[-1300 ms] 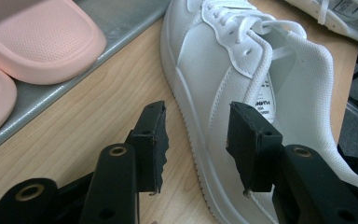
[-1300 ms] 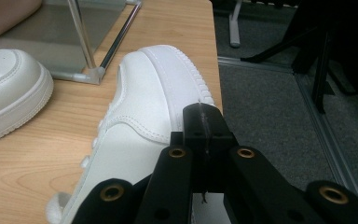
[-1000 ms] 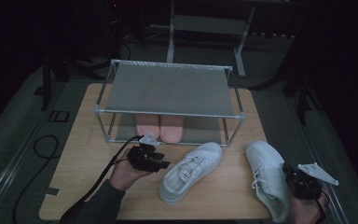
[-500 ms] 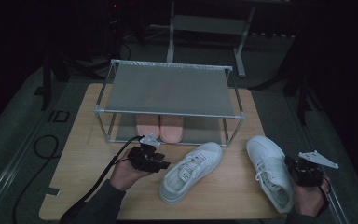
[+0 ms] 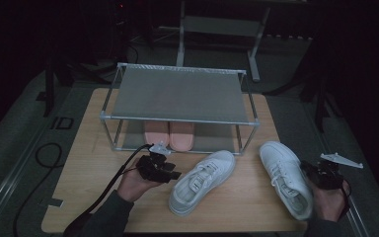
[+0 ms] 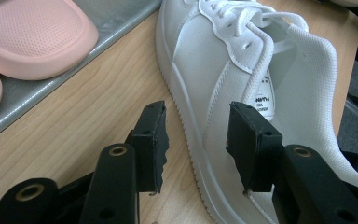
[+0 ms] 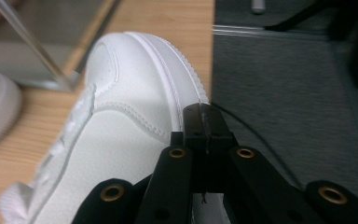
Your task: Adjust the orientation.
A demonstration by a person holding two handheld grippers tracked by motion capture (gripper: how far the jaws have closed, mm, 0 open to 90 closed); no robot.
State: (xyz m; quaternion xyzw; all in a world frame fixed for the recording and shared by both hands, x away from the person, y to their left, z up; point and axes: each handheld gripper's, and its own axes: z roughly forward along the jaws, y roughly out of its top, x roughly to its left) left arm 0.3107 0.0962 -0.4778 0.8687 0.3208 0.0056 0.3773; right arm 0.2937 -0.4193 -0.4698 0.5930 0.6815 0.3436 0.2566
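The left white sneaker (image 5: 202,182) lies near the middle of the wooden table (image 5: 94,163), toe pointing toward the far right, just in front of the shoe rack (image 5: 180,94). The left gripper (image 5: 165,170) hovers at its near-left flank with jaws parted; in the left gripper view the shoe's side wall (image 6: 214,93) sits in the gap, one jaw over the bare wood and one over the collar, neither pressing. The right white sneaker (image 5: 286,177) rests at the right edge of the table, toe toward the rack. The right gripper (image 5: 321,175) sits against its right side, jaws clenched together with nothing visibly between them. A pair of pink slippers (image 5: 170,136) fills the middle of the lower shelf. Judging from this, the risk lies with the right shoe: a closed gripper nudging it sideways could tip it off the table edge. On the left, closing on the soft collar alone may let the sneaker sag or twist.
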